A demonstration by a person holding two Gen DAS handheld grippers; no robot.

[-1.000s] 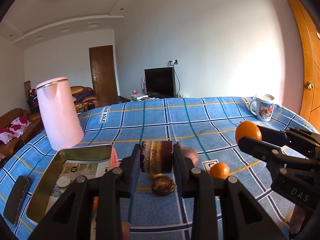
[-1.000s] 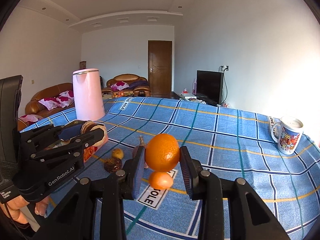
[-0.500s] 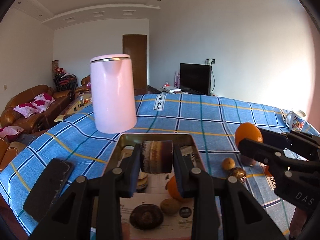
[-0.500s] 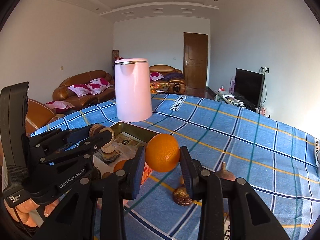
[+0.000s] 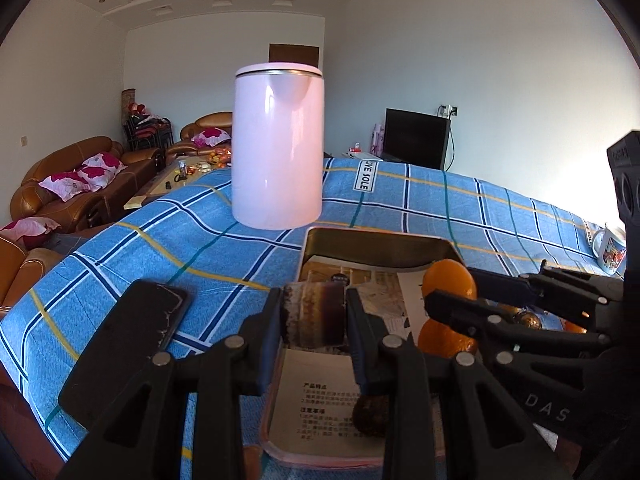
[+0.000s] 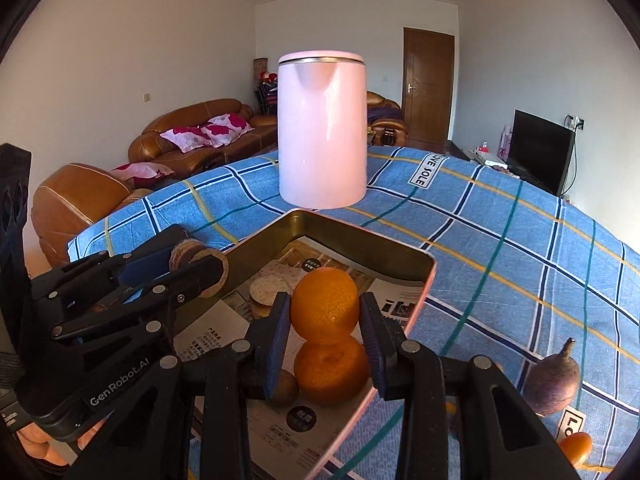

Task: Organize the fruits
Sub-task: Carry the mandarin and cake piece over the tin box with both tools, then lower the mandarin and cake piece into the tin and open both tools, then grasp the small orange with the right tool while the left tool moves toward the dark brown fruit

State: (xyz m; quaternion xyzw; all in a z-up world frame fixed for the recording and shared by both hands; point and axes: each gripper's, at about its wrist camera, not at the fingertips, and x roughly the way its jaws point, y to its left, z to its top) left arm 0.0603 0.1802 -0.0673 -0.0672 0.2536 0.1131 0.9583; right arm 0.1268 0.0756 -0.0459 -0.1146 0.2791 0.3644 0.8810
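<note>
Pink kettle (image 6: 322,132) upright on checked cloth (image 6: 500,240); phone (image 5: 128,344) flat.

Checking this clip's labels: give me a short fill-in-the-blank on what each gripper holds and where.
The right gripper holds an ____ between its fingers.
The left gripper holds a dark brown fruit slice above the ____.
Behind the tray stands a ____ kettle.
Missing: orange; tray; pink
</note>
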